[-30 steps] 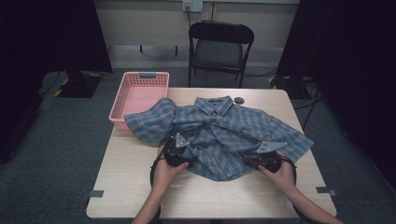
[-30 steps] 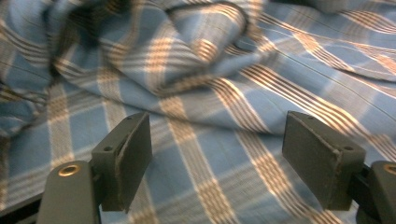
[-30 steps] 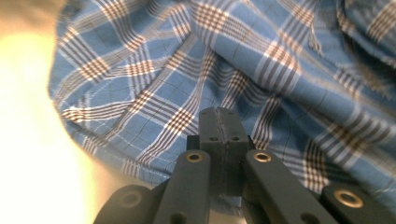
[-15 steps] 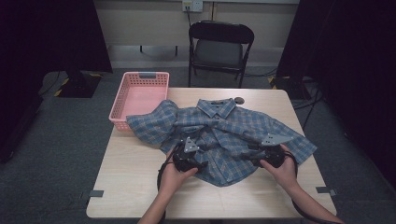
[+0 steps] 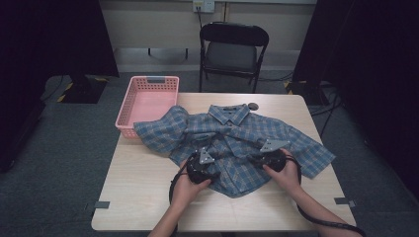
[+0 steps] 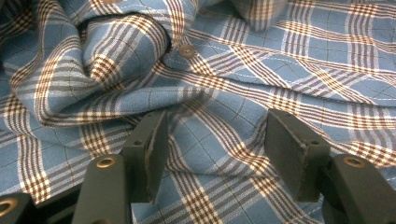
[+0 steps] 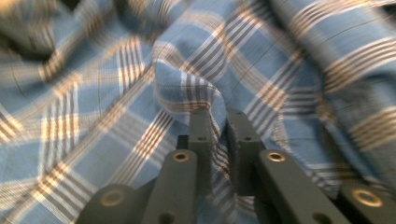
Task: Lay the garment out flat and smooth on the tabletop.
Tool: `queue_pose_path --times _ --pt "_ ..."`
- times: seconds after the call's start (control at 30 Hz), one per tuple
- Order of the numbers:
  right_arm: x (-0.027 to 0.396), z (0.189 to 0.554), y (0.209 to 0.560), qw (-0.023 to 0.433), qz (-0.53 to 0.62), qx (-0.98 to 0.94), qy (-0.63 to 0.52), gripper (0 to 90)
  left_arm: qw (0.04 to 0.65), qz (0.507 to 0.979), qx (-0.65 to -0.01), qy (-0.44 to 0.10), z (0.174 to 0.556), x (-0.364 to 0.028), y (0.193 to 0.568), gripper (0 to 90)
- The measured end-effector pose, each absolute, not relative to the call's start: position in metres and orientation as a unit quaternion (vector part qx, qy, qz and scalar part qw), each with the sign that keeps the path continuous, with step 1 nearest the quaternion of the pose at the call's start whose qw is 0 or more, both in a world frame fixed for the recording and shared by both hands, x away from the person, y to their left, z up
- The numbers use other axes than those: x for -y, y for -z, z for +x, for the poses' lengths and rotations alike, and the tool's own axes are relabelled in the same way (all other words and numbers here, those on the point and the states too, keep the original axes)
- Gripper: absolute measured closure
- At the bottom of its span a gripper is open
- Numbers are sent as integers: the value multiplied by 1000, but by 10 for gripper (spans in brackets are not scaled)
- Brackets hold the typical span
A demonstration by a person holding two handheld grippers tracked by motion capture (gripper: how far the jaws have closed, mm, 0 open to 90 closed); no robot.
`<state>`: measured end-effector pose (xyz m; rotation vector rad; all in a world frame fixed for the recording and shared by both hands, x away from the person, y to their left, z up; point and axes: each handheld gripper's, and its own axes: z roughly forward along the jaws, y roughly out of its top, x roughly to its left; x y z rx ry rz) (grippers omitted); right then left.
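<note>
A pale wooden tabletop [image 5: 148, 197] stands on grey carpet [image 5: 64, 163]. Beyond its far edge a black folding chair [image 5: 232, 47] faces it, before a cream wall [image 5: 153, 24] with a socket [image 5: 203, 5]. Dark curtains [image 5: 44, 39] hang at both sides

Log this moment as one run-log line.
left gripper: open over plaid shirt | right gripper: shut on shirt fold | pink basket: at table's far-left corner

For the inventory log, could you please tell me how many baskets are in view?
1: a pink basket sits at the table's far left corner, with the plaid shirt's sleeve draped against its near edge. Nothing suggests another one.
</note>
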<state>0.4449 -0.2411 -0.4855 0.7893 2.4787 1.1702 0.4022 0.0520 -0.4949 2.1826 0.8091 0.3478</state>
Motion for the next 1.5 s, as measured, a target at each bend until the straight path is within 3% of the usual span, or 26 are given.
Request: queue_pose_path --times 0.33,0.57,0.67,0.73,0.8,0.97,1.07,1.2,1.5 --pt "285 486 456 130 348 -809 -456 838 386 857 -313 -136 403 -54 495 398" --pt "297 503 470 133 388 -803 -433 826 388 857 -313 -134 403 -55 496 398" --pt "298 505 474 144 396 -800 -428 774 387 857 -312 -134 403 -55 495 398" --pt "299 505 471 154 400 -793 -432 662 387 857 -314 -134 402 -55 495 396" --pt "300 500 466 158 393 -792 -440 563 387 857 -314 -133 402 -54 496 385" --pt "299 460 447 167 343 -799 -465 456 387 856 -315 -134 403 -54 496 361" --pt "293 428 437 205 285 -819 -454 456 385 857 -315 -135 403 -54 496 354" --pt "282 405 443 175 262 -829 -461 459 384 857 -316 -135 402 -53 496 346" --pt "239 417 475 139 242 -861 -425 353 388 855 -315 -135 402 -53 496 340"
